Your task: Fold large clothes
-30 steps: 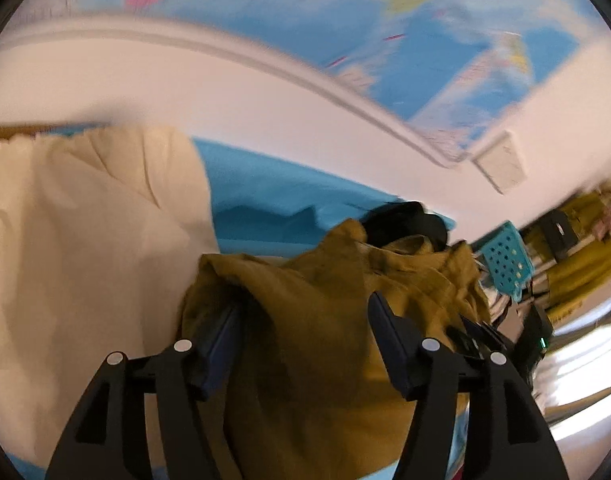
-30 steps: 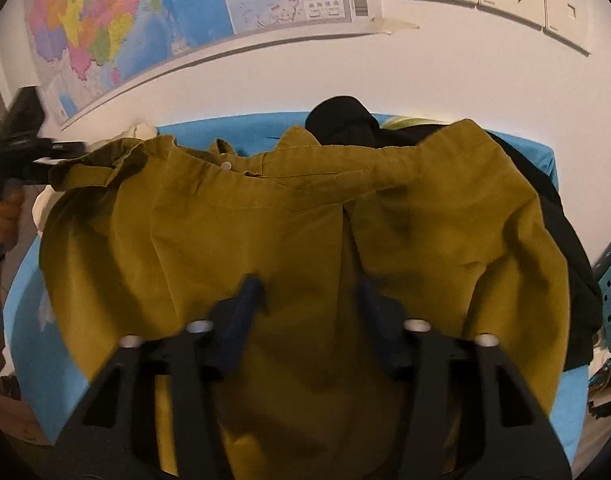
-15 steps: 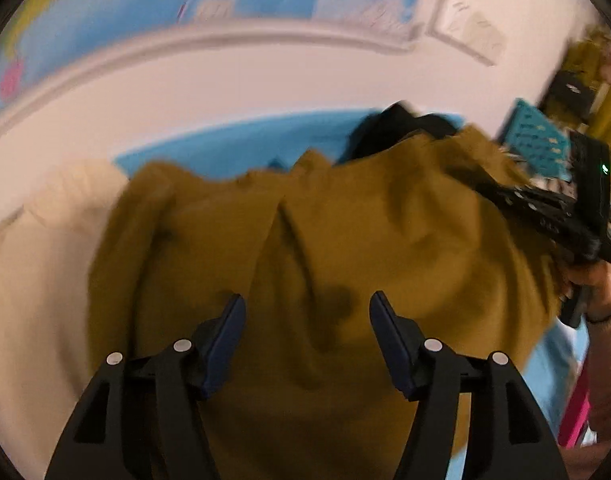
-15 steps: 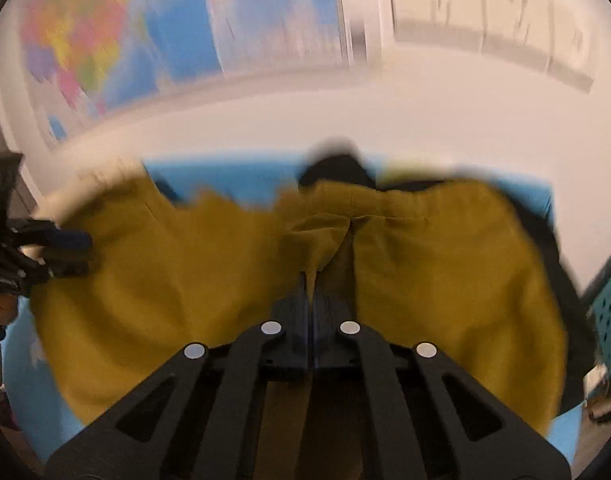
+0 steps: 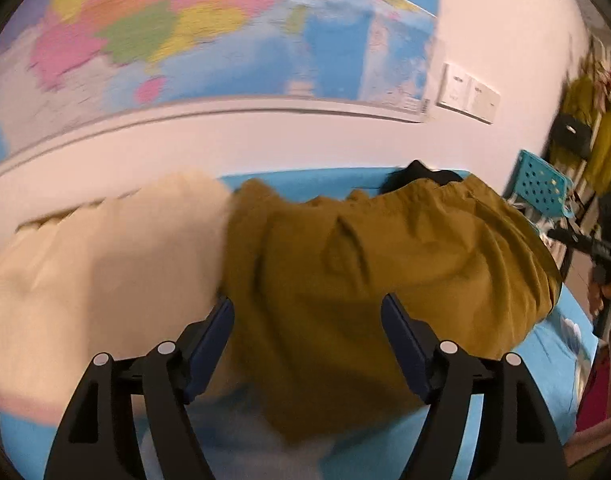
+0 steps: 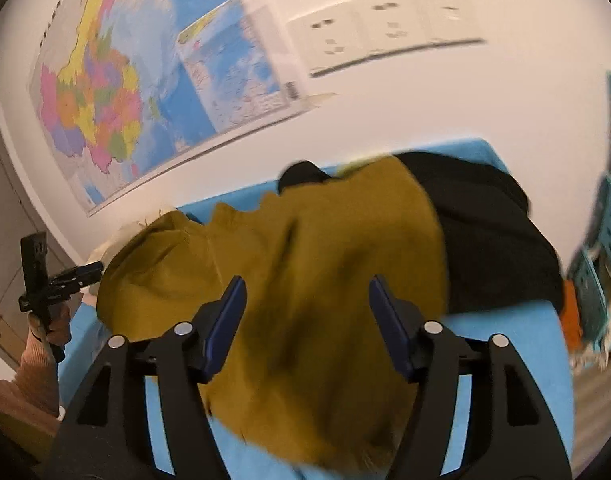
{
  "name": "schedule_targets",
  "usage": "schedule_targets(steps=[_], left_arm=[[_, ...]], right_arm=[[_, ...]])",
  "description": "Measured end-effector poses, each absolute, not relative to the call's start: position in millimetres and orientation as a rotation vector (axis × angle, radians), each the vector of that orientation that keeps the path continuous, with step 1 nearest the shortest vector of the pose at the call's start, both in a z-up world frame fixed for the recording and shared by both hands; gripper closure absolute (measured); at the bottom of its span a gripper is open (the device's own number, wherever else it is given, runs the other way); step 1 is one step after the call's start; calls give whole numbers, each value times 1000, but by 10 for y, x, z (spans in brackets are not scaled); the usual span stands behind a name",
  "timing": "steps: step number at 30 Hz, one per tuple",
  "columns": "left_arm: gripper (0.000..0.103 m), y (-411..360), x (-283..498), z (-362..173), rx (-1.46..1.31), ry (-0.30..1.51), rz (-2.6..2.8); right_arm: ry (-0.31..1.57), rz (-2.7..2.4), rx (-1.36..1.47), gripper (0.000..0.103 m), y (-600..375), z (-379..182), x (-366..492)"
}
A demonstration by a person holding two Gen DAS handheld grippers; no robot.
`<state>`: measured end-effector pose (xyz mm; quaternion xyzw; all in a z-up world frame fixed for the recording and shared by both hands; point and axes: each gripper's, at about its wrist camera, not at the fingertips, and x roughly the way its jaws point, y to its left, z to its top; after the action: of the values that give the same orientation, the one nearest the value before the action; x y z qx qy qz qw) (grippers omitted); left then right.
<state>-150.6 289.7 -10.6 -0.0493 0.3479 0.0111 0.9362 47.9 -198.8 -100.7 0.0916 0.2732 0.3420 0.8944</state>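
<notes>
A mustard-yellow garment lies spread on the blue table; it also shows in the right wrist view. My left gripper is open and empty, its fingers straddling the garment's near left part. My right gripper is open and empty over the garment's near edge. The right gripper also shows at the far right of the left wrist view, and the left gripper at the far left of the right wrist view.
A cream cloth lies left of the garment. A black garment lies to its right, partly under it. A wall with a map and sockets stands behind the table. Teal crates stand at the right.
My right gripper was shut on the garment's middle half a second ago and has opened and let go. The garment has settled flatter. My left gripper stayed open and swung left.
</notes>
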Motion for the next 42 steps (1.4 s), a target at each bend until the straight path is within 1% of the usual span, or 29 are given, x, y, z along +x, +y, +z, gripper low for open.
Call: schedule_targets(steps=[1,4,6,8,9,10,11,12,13,15,16,18,20,22,24,25,27,28,29,30,31,32,35,36,37,38,39,40,42], left_arm=[[29,2920,-1604,-153,-99,720,36],[25,2921,-1745,-298,-119,752,32],[24,2919,-1771,-420,-154,774,5],[24,2858,-1693,-538,-170,789,-20],[25,2831,-1628,-604,-176,794,-25],[32,2811,-1555,-667,-193,801,-40],[36,2802,-1498,-720,-221,804,-63],[40,2791,-1467,-747,-228,800,-47],[53,2786,-1442,-758,-239,800,-45],[72,2844,-1496,-685,-295,782,-61],[79,2905,-1561,-612,-339,764,-84],[83,2988,-1692,-462,-408,739,-129],[83,3009,-1808,-331,-433,740,-173],[83,2940,-1937,-258,-433,755,-217],[83,2839,-2033,-386,-434,808,-237],[83,2791,-2050,-553,-438,866,-226],[82,2777,-2040,-863,-457,960,-182],[80,2803,-2048,-940,-487,958,-191],[79,2824,-2061,-949,-507,940,-202],[73,2822,-2066,-915,-499,925,-201],[63,2801,-2057,-867,-471,915,-175],[58,2781,-2051,-827,-439,909,-136],[55,2663,-2028,-653,-358,859,-128],[54,2648,-2036,-614,-347,849,-135],[55,2597,-1999,-597,-327,848,-135],[57,2580,-1968,-604,-312,856,-126],[65,2544,-1925,-642,-290,875,-102],[70,2535,-1892,-692,-285,891,-92],[73,2608,-1899,-756,-305,900,-81]], right_arm=[[585,702,188,29,-2042,-1099,423],[626,714,194,27,-2129,-1322,318],[660,742,204,27,-2123,-1481,278],[684,751,176,31,-2051,-1598,287],[696,773,197,41,-2023,-1643,330],[696,785,231,45,-2024,-1662,366],[693,795,255,50,-2030,-1653,393],[686,808,291,69,-2071,-1628,418],[673,866,362,84,-2148,-1573,430],[633,895,381,88,-2231,-1404,344],[620,909,383,90,-2245,-1315,294],[534,971,414,90,-2410,-1026,86],[465,1007,426,91,-2570,-833,-95],[456,996,380,90,-2716,-772,-267],[555,942,363,89,-2789,-973,-250],[644,922,377,88,-2825,-1178,-185],[734,846,380,89,-2873,-1474,-138],[771,834,401,86,-2912,-1611,-112],[773,842,447,82,-2977,-1688,-106],[754,833,475,73,-3032,-1702,-118],[735,835,478,73,-3050,-1686,-140],[704,847,469,74,-3046,-1649,-185],[686,825,435,73,-2946,-1644,-215],[691,826,437,82,-2934,-1659,-203],[693,815,455,94,-2946,-1650,-184],[666,801,457,100,-2992,-1578,-191],[623,789,448,101,-3026,-1493,-213],[580,760,437,102,-3070,-1385,-248],[554,739,439,102,-3125,-1304,-260]])
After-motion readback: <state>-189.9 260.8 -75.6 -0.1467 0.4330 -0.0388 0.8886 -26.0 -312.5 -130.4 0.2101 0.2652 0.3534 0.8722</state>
